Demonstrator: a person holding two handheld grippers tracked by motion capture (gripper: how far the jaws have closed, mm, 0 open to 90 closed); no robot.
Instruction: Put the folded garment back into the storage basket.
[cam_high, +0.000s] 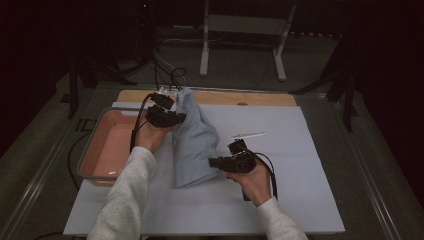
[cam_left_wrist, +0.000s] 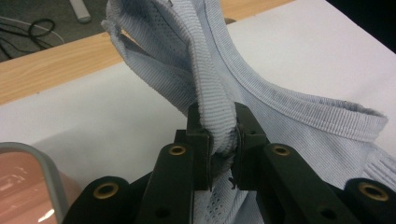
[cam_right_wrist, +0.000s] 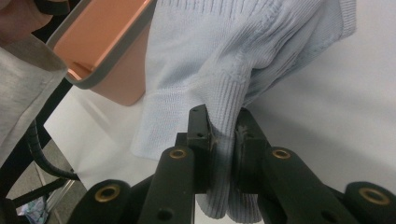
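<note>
Black jaws of the left gripper (cam_left_wrist: 223, 140) and right gripper (cam_right_wrist: 224, 140) both clamp the ribbed edges of a soft, light, floppy sweater (cam_high: 192, 145), lifted near the worktop's (cam_high: 300, 200) left edge.

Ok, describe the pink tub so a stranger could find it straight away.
Start at the white sheet covering the table. Off its left edge, beside the left gripper holding the pale blue garment, sits the tub. It alone is a grey-rimmed, salmon-pink container.

Dim room, grey floor (cam_high: 310, 60), white stand (cam_high: 243, 24) beyond wooden-edged table (cam_high: 220, 97).
</note>
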